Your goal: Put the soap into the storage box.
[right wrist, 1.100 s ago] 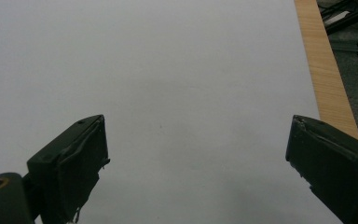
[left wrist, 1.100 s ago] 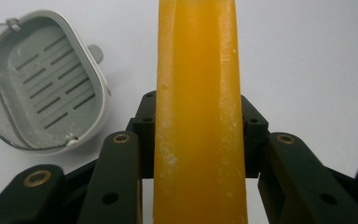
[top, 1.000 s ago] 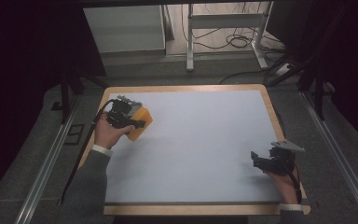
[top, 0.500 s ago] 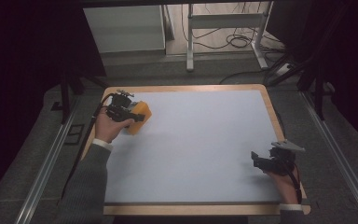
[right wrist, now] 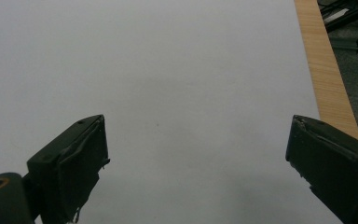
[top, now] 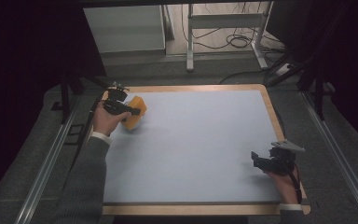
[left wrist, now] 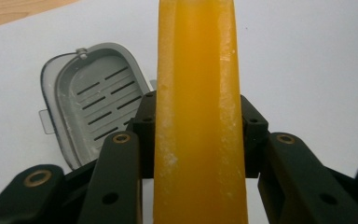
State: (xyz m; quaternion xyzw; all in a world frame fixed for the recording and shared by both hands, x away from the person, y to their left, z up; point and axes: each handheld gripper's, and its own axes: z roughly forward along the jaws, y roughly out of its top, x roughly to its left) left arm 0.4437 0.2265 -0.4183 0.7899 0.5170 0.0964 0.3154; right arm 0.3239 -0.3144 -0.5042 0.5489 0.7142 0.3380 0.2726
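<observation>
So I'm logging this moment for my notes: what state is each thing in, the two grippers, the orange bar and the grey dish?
left gripper: shut on the orange bar, at the far left corner of the table.
orange bar: clamped between the jaws, held above the mat.
grey slotted dish: lying on the white mat, nothing in it, beside the bar.
right gripper: open, jaws wide apart, holding nothing, over the mat near the right edge.

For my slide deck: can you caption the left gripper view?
Left tool clamped on an orange bar of soap, above a grey slotted soap dish lying on the white table.
</observation>
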